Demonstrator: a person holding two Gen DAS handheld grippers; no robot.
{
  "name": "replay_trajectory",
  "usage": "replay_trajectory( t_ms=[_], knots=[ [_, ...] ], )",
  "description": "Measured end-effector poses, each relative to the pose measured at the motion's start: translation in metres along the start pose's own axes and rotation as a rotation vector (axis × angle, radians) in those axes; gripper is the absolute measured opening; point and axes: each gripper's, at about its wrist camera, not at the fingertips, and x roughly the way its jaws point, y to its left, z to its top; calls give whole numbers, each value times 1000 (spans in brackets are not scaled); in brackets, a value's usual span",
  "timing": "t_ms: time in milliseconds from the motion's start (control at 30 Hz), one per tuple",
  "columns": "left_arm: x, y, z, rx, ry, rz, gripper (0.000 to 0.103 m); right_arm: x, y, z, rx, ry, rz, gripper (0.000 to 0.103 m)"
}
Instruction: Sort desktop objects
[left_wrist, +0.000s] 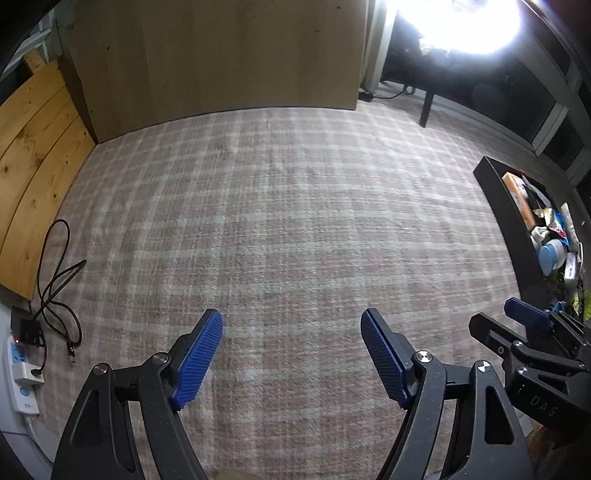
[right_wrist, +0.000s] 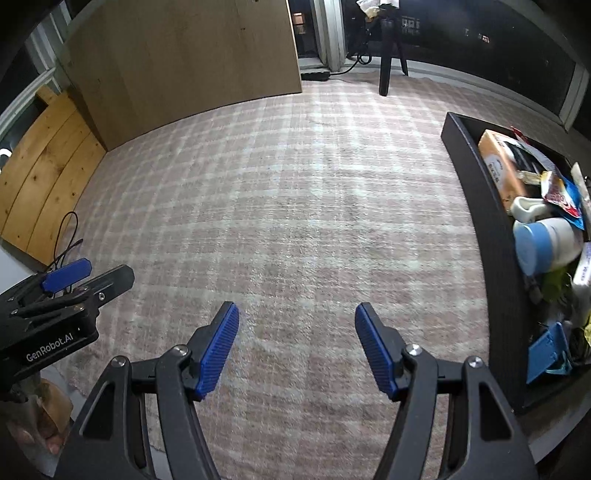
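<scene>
Off to my right, a black tray (right_wrist: 476, 206) sits on the plaid carpet (right_wrist: 295, 203), and that is where the task's things lie: a heap of small objects crowded together inside its walls. Nearest the far end is an orange box (right_wrist: 498, 166); below it a white cup with a blue lid (right_wrist: 543, 245) lies on its side, with a red, white and blue snack packet (right_wrist: 563, 197) just above it. Toward the near end there is a blue plastic piece (right_wrist: 546, 354) and something green and yellow that I cannot identify. The rest of the pile is too tangled to name.

My right gripper (right_wrist: 297, 347) is spread wide, its blue pads well apart, with nothing between them but carpet. My left gripper (left_wrist: 291, 354) is just as wide and just as bare. Both hang over the rug, side by side, the right one nearer the tray.

With every object I can see gathered in the tray and none loose on the rug, this fits two stages: the heap waiting to be picked apart, or the objects already collected into it. I cannot settle which from here, so I name no move.

Farther out, a pale wooden cabinet (left_wrist: 221, 55) stands at the carpet's far edge, pine boards (left_wrist: 37, 166) lean at the left, and a dark cable (left_wrist: 59, 280) loops to a white power strip (left_wrist: 20, 369).
</scene>
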Motion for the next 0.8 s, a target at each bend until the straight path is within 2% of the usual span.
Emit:
replay_trajectory(
  t_ms=[400, 667, 800],
  knots=[
    [24, 13, 7, -43, 25, -5, 76, 32, 7, 9, -16, 44, -11, 64],
    [32, 30, 5, -62, 27, 26, 76, 53, 9, 19, -28, 60, -15, 65],
    [40, 40, 14, -50, 6, 38, 76, 65, 9, 24, -29, 54, -14, 64]
  ],
)
